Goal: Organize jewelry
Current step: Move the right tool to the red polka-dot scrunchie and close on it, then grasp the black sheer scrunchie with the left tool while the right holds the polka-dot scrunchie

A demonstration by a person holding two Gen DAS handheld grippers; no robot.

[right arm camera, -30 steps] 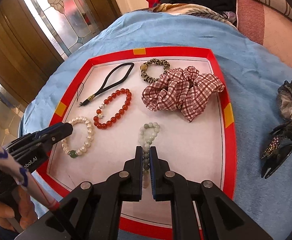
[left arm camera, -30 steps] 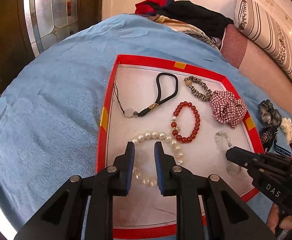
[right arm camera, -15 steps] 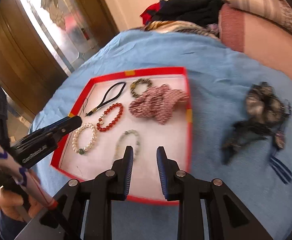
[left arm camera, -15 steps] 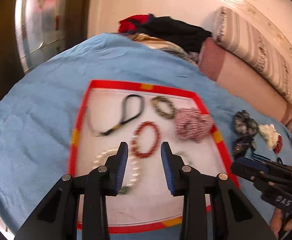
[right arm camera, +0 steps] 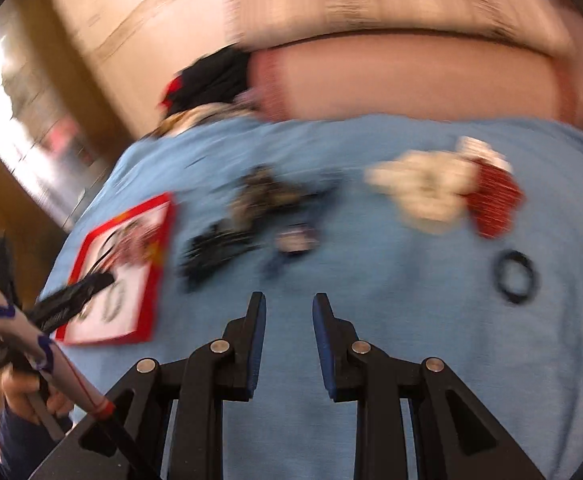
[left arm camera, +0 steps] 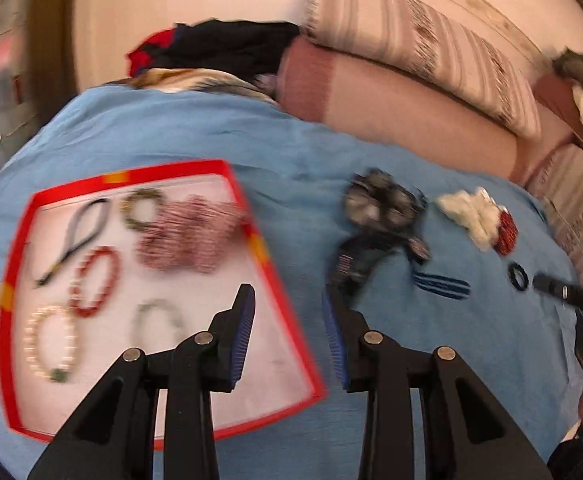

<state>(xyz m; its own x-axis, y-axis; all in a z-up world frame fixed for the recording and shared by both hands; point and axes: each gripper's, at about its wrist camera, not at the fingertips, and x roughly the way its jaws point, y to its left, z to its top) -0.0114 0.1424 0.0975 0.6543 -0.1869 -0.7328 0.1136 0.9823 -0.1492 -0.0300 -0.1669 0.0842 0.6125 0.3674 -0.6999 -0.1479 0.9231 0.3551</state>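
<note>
Blue cloth (left arm camera: 195, 136) covers the bed on which everything lies, with a pink bolster (left arm camera: 403, 96) and a striped pillow (left arm camera: 419, 40) along its far edge and a heap of dark clothes (left arm camera: 227, 46) at the far left corner. Toward the left edge of the cloth sits a red-rimmed tray (left arm camera: 11, 264) with a white floor. Inside it lie a pearl bracelet (left arm camera: 49, 344) at the near left, a red bead bracelet (left arm camera: 95, 280) beyond it, a pale green bead bracelet (left arm camera: 157, 320) beside the pearls, a black cord loop (left arm camera: 81, 232) at the far left, a small patterned band (left arm camera: 141, 208) and a red checked scrunchie (left arm camera: 189, 238) against the far right rim.

Right of the tray, loose on the cloth, lie a dark grey scrunchie (left arm camera: 379, 204) and a dark clip (left arm camera: 355, 264) touching it, a blue striped piece (left arm camera: 443, 284), a cream scrunchie (left arm camera: 471, 212) with a red one (left arm camera: 505, 232) against it, and a thin black ring (right arm camera: 513, 276) near the right edge.

Left tongs (left arm camera: 287, 328) hang over the tray's right rim, released, with nothing between the blue pads (left arm camera: 243, 332); they have just been spreading. Right tongs (right arm camera: 289, 340) hover over bare cloth between the dark clip and the black ring, likewise released and empty, having just spread too. Both views are blurred.
</note>
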